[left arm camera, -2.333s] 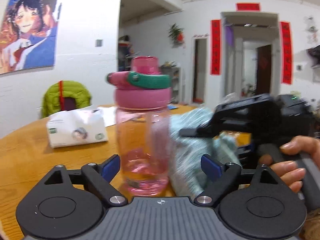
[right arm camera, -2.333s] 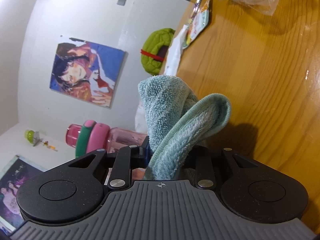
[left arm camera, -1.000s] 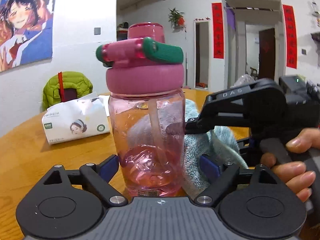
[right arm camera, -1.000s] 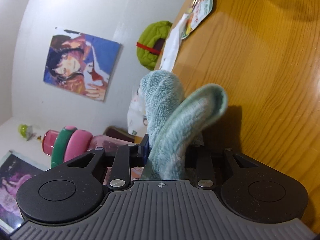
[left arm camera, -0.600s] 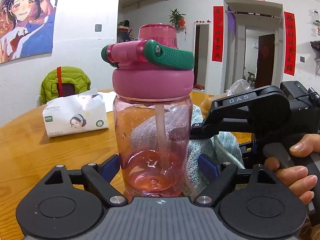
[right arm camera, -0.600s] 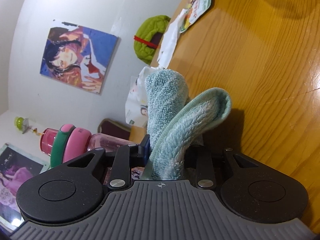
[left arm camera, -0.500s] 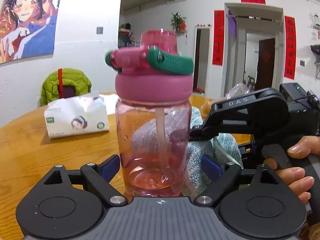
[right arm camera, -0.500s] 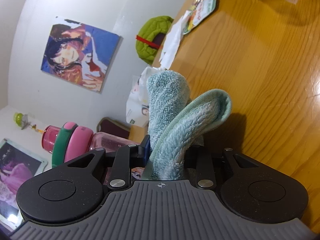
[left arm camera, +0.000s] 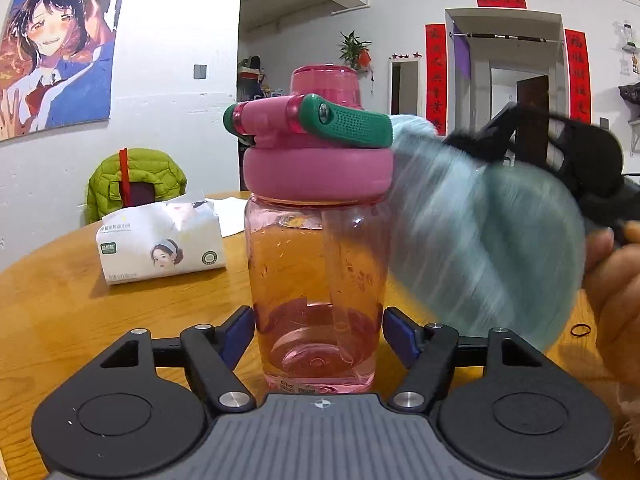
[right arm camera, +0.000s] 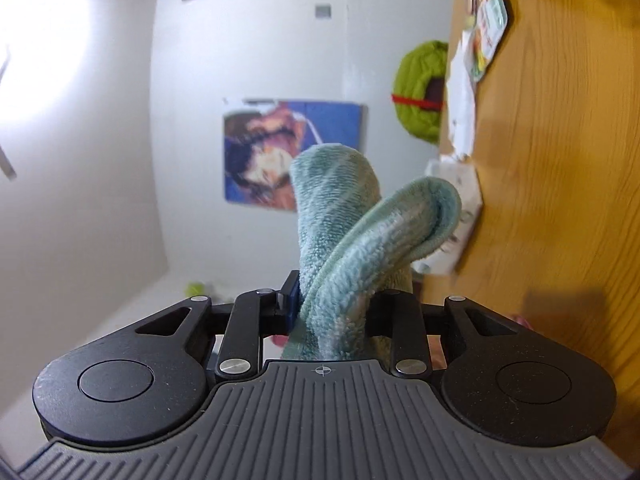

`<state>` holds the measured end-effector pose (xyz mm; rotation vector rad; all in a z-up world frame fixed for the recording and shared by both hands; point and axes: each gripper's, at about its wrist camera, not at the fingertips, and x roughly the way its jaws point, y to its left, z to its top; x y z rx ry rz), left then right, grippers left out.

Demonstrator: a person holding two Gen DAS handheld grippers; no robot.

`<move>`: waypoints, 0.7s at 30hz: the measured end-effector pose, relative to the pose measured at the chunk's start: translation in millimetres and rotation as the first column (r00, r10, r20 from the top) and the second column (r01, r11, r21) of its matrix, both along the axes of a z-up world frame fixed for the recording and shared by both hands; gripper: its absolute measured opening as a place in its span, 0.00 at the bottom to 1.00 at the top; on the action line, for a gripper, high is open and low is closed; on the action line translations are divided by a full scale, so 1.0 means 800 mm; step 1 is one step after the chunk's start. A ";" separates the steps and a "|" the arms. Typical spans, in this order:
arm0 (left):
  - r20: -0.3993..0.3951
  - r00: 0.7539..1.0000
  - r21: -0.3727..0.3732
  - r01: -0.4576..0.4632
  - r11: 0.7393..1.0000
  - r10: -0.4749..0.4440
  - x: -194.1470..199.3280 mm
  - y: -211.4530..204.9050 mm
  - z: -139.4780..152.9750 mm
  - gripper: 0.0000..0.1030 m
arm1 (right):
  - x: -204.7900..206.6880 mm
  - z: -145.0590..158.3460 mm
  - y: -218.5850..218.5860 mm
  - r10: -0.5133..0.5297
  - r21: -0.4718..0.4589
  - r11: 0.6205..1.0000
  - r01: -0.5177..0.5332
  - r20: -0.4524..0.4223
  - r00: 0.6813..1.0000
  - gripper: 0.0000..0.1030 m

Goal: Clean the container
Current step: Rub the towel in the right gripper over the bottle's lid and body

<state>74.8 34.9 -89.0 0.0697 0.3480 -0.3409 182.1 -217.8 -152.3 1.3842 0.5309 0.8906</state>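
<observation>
A tissue pack (left arm camera: 160, 246) lies on the wooden desk (left arm camera: 52, 304) to the left of the pink bottle (left arm camera: 316, 248). The bottle stands upright between the blue pads (left arm camera: 236, 334) of the left tongs (left arm camera: 318, 334), whose jaws have just been closing and now press its base. At its right, the right tongs (right arm camera: 332, 308) are clamped on a folded teal towel (right arm camera: 352, 248), blurred beside the bottle's lid.

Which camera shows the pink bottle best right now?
The left wrist view: the pink bottle stands upright, in full, between the left gripper pads, with the blurred towel at its side. The right wrist view shows at most pink slivers behind the clamped towel.
</observation>
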 end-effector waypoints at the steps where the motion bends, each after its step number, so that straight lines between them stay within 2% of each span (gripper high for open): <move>1: 0.000 1.000 -0.003 0.000 1.000 0.000 0.000 0.001 0.000 0.66 | 0.002 -0.001 0.006 0.003 -0.065 0.998 -0.005 -0.029 1.000 0.33; 4: 0.000 1.000 0.001 0.000 1.000 0.000 0.001 0.000 0.000 0.66 | 0.009 -0.010 0.020 -0.032 -0.308 0.951 -0.023 -0.171 0.985 0.33; 5: 0.001 1.000 0.003 -0.001 1.000 0.001 0.000 0.000 -0.001 0.66 | 0.012 -0.015 0.022 -0.041 -0.354 0.935 -0.039 -0.215 0.976 0.33; 7: -0.001 1.000 0.000 0.000 1.000 0.000 0.000 0.000 0.000 0.66 | 0.014 -0.019 0.024 -0.048 -0.372 0.927 -0.044 -0.234 0.971 0.32; 9: 0.000 1.000 0.000 -0.001 1.000 0.001 0.000 0.000 -0.001 0.66 | 0.007 -0.008 0.017 -0.042 -0.295 0.956 -0.004 -0.149 0.988 0.33; 12: 0.000 1.000 -0.003 -0.006 1.000 0.006 0.001 -0.002 0.000 0.67 | -0.002 0.001 0.000 -0.028 -0.088 0.996 0.026 -0.026 0.999 0.33; 13: -0.003 1.000 -0.002 -0.007 1.000 0.007 0.004 -0.004 0.001 0.67 | -0.003 0.002 -0.002 -0.030 -0.062 0.998 0.030 -0.013 0.999 0.33; 14: -0.004 1.000 0.002 -0.007 1.000 0.007 0.007 -0.005 0.001 0.67 | -0.003 0.001 -0.002 -0.038 -0.074 0.997 0.036 -0.023 0.999 0.33; 15: -0.003 1.000 0.004 -0.007 1.000 0.007 0.009 -0.006 0.001 0.67 | -0.001 -0.001 -0.001 -0.048 -0.112 0.993 0.042 -0.048 0.998 0.33; 17: 0.000 1.000 0.010 -0.006 1.000 0.006 0.008 -0.006 0.000 0.67 | 0.002 -0.005 0.004 -0.074 -0.248 0.968 0.040 -0.127 0.989 0.33; 19: -0.006 1.000 0.006 -0.007 1.000 0.007 0.008 -0.006 0.000 0.66 | 0.008 -0.002 0.014 -0.114 -0.426 0.905 0.027 -0.179 0.977 0.33; 21: -0.013 1.000 0.008 -0.011 1.000 0.011 0.007 -0.006 -0.001 0.67 | 0.007 0.005 0.017 -0.139 -0.522 0.853 0.034 -0.163 0.977 0.38</move>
